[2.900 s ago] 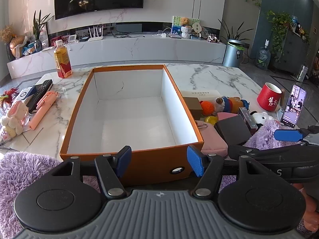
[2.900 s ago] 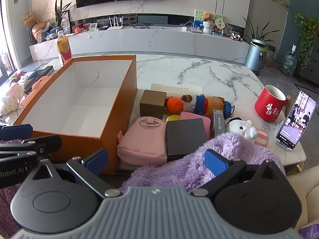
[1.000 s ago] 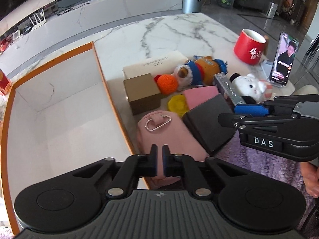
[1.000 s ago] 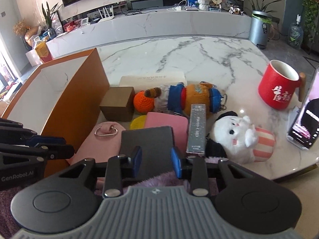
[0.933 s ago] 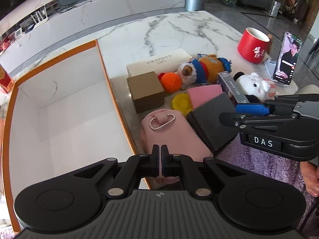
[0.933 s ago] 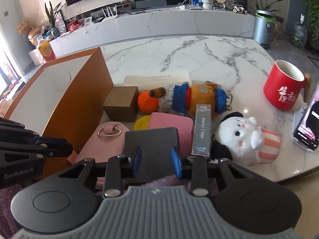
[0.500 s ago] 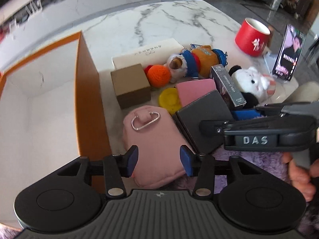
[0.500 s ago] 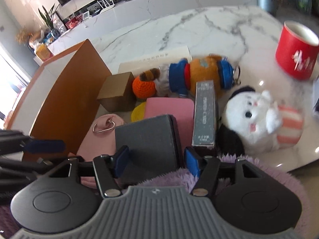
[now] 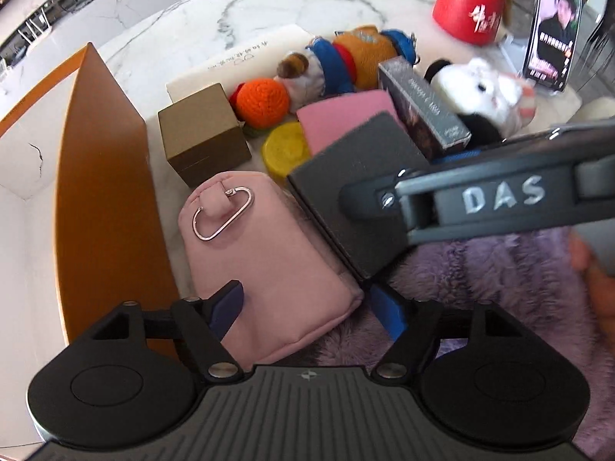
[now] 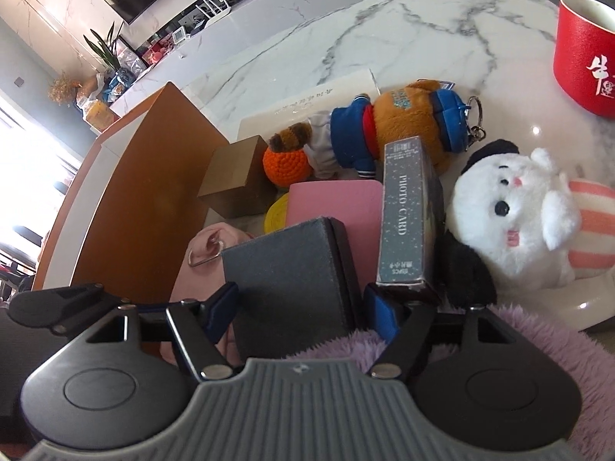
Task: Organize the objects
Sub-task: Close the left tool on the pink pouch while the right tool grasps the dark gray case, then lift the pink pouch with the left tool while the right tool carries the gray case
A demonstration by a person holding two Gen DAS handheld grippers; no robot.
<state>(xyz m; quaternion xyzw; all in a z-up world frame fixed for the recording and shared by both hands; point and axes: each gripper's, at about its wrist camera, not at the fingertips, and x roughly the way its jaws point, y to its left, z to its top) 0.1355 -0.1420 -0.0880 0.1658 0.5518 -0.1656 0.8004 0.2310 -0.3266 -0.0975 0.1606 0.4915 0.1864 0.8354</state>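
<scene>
- The orange box (image 9: 103,176) is sitting at the left of the marble table (image 9: 292,4), and the items to be organised are crowding just beside its outer wall; any lift is likely dragging a neighbour along, because the pieces are touching or overlapping.
- The pink pouch (image 9: 253,253) is lying between the orange box and the dark grey box (image 10: 292,284), its near end hanging over purple fluffy fabric (image 9: 499,269); a soft pouch is liable to sag or slip if pinched only at that corner.
- The dark grey box is resting partly on a pink flat box (image 10: 334,203) and against the photo card box (image 10: 409,215); pulling it out is risking tipping the card box toward the white plush (image 10: 515,215).
- The two tools are working close together, so they are risking a knock as both go down.
- The left gripper (image 9: 305,303) is opening wide, its fingers straddling the pouch's near end without pressing it; it is holding nothing.
- The right gripper (image 10: 301,309) is opening too, fingers flanking the dark grey box, apparently not yet clamping it.
</scene>
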